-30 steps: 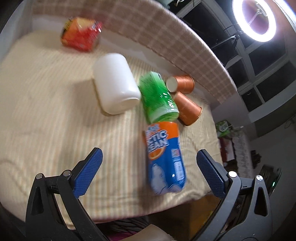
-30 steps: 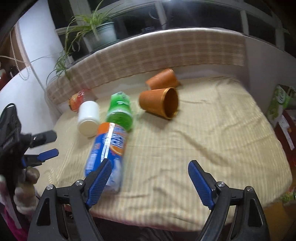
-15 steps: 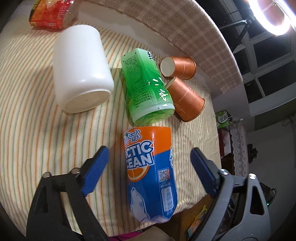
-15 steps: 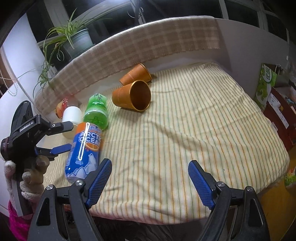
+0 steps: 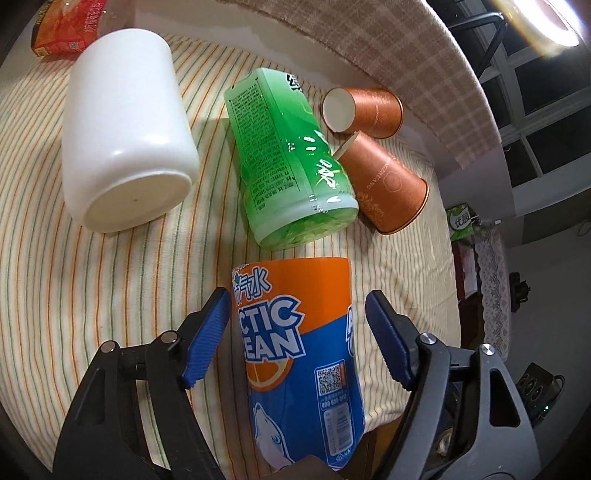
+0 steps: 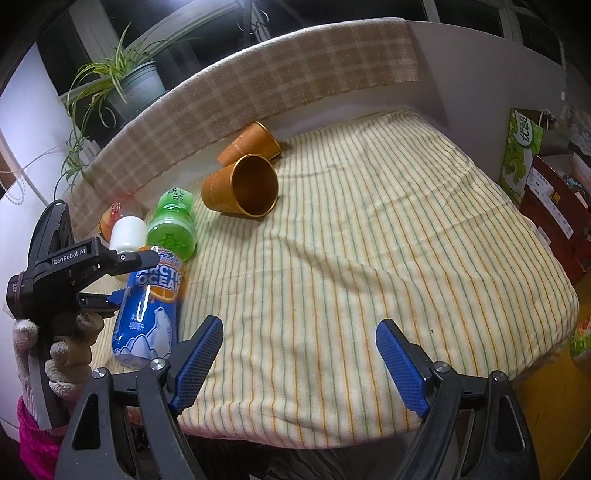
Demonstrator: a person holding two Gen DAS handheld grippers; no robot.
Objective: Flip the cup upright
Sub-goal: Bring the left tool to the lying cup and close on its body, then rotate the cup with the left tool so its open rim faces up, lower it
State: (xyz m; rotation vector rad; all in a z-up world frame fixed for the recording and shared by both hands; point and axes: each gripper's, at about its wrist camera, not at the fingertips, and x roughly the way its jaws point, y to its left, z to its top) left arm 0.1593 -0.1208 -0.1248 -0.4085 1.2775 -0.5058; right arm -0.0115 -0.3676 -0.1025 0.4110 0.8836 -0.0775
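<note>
Two orange paper cups lie on their sides on the striped cloth. The nearer cup (image 6: 242,190) has its mouth toward my right gripper and also shows in the left wrist view (image 5: 388,188). The far cup (image 6: 251,144) lies behind it by the wall, seen too in the left wrist view (image 5: 364,110). My left gripper (image 5: 297,332) is open, its blue pads on either side of a blue and orange Arctic Ocean bottle (image 5: 299,347) that lies flat. In the right wrist view it (image 6: 122,277) straddles that bottle (image 6: 151,306). My right gripper (image 6: 299,354) is open and empty over the cloth's front edge.
A green tea bottle (image 5: 284,158) and a white jar (image 5: 125,125) lie on their sides left of the cups. A red snack pack (image 5: 62,26) sits at the back left. A checked cloth (image 6: 258,88) covers the back wall. Boxes (image 6: 554,206) stand beyond the right edge.
My left gripper has moved forward and down over the blue and orange bottle and its jaws have narrowed around it. My right gripper has barely moved.
</note>
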